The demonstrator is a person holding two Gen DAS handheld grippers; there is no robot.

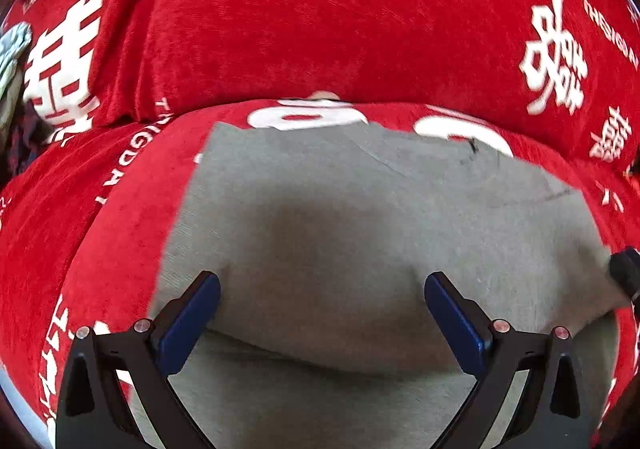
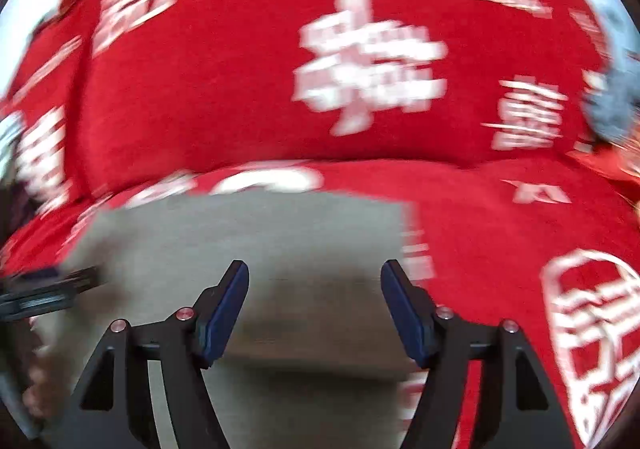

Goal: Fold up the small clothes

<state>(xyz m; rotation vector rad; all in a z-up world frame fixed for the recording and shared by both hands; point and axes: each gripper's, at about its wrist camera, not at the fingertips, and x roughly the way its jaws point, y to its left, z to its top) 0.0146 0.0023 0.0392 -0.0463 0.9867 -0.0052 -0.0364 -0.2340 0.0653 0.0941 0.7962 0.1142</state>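
A grey garment [image 1: 360,217] lies flat on a red sofa seat; it also shows in the right wrist view [image 2: 248,241], blurred. A folded layer crosses it near the front. My left gripper [image 1: 322,285] is open and empty, hovering over the garment's near part. My right gripper [image 2: 315,273] is open and empty over the garment's right part, near its right edge. The tip of the right gripper [image 1: 624,269] shows at the garment's right edge in the left wrist view. The left gripper [image 2: 52,285] shows at the left in the right wrist view.
The red sofa cover [image 1: 340,9] with white characters and lettering rises as a backrest behind the seat [image 2: 500,233]. A grey-white crumpled item [image 1: 12,49] lies at the far left edge, and a grey-blue object [image 2: 612,109] at the right.
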